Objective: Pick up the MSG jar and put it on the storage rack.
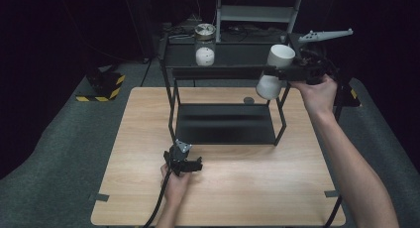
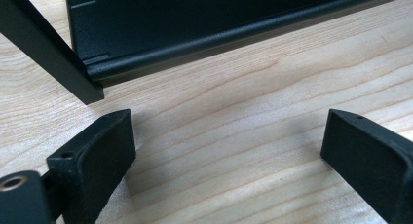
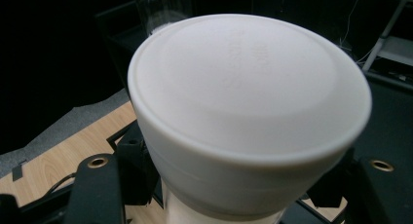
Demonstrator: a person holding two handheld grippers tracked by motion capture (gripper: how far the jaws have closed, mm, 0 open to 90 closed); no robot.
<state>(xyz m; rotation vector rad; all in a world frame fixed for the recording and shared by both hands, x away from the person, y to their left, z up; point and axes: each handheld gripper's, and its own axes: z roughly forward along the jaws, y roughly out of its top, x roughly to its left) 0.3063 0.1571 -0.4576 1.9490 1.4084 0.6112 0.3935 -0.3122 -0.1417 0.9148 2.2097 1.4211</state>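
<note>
Nearest the person, the left hand (image 1: 174, 184) rests low on the tabletop (image 1: 247, 188), its forearm coming up from the bottom edge in the high view and a black cable trailing back from it. It carries the left tongs (image 1: 184, 161), which point forward toward the front edge of the black metal rack (image 1: 225, 124). In the left gripper view the two black jaws stand wide apart, released, with bare wood grain between them and the rack's lower shelf edge and one front leg just ahead.

Farther off, the right arm stretches forward and up along the right side of the tabletop, the right hand (image 1: 317, 91) raised to the level of the rack's top shelf. The right tongs (image 1: 280, 73) point left across the rack's right front corner and are clenched around the waist of a white plastic bottle (image 1: 275, 72). The bottle hangs in the air clear of the tabletop, its long axis tilted: the wide lidded end points up and to the right, the other end down and to the left. In the right gripper view the round white lid (image 3: 248, 83) faces the camera.

Farthest back, one glass jar (image 1: 205, 44) with a metal lid stands upright on the top shelf.

Counted: two tongs, one bottle, one jar, one rack.
</note>
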